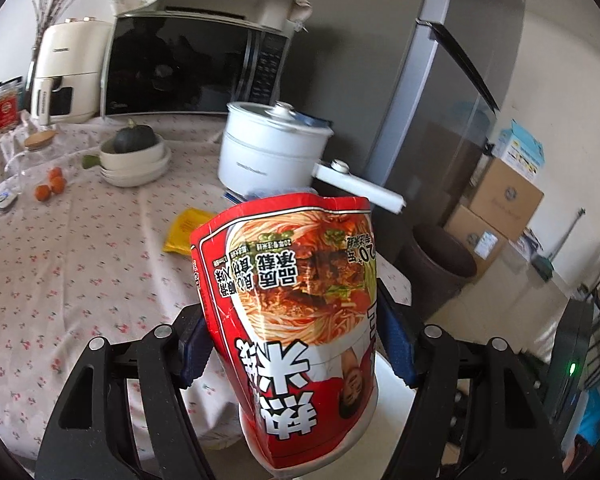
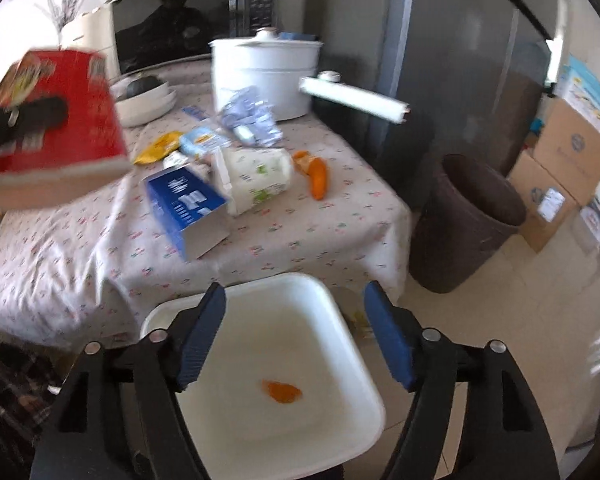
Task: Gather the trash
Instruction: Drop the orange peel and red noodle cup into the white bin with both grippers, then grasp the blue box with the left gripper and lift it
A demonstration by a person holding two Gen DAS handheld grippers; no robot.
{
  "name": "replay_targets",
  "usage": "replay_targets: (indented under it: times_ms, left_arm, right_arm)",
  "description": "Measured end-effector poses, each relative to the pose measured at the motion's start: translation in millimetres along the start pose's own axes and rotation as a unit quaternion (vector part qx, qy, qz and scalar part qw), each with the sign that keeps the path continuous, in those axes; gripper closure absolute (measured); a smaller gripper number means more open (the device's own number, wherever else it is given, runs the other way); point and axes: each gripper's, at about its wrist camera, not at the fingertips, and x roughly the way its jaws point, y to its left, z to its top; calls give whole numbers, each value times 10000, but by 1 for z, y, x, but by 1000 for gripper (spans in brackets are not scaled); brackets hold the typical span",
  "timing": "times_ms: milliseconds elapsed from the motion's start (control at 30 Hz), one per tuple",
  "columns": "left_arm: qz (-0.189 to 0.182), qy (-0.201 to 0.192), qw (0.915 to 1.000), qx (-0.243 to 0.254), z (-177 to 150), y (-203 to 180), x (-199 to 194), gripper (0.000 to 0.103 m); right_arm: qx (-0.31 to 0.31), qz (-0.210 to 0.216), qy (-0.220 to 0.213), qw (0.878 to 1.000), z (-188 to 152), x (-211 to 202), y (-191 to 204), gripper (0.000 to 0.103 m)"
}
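Note:
My left gripper (image 1: 296,344) is shut on a crushed red instant noodle cup (image 1: 296,312) and holds it up over the table's front right corner. The same cup (image 2: 56,120) shows blurred at the left of the right wrist view. My right gripper (image 2: 296,340) is open and empty above a white square stool (image 2: 268,380) with an orange peel scrap (image 2: 281,391) on it. Trash lies on the table: a blue box (image 2: 188,208), a white cup on its side (image 2: 256,180), orange peel (image 2: 318,174), a yellow packet (image 2: 158,148), crumpled plastic wrappers (image 2: 248,122). A dark brown bin (image 2: 464,224) stands on the floor right of the table.
A white electric pot (image 2: 268,76) with a long handle (image 2: 356,100), stacked bowls with a squash (image 1: 134,156), a microwave (image 1: 192,64), an air fryer (image 1: 66,72) and tangerines (image 1: 50,186) are on the floral tablecloth (image 1: 80,260). A grey fridge (image 1: 440,80) and cardboard boxes (image 1: 496,208) stand at right.

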Motion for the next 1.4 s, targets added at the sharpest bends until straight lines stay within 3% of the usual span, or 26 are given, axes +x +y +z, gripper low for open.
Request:
replay_targets:
  times_ms: [133, 400, 700, 867, 1267, 1400]
  left_arm:
    - [-153, 135, 9997, 103, -7, -11, 7, 35]
    - [-348, 385, 9979, 375, -20, -35, 23, 35]
    - [-488, 694, 9942, 665, -34, -58, 42, 32]
    - [-492, 1036, 9904, 776, -45, -64, 59, 22]
    - [-278, 1205, 9888, 840, -52, -63, 68, 19]
    - [-94, 1201, 9895, 794, -49, -58, 70, 12]
  right_arm:
    - [193, -576, -232, 9979, 4, -2, -16, 23]
    - [625, -884, -254, 9938, 7, 1, -45, 21]
    - [831, -971, -165, 9917, 3, 1, -61, 20]
    - [886, -978, -157, 9911, 2, 2, -65, 20]
    - [893, -972, -123, 9912, 1, 4, -65, 16]
    - [833, -914, -17, 9923, 0, 9, -60, 14]
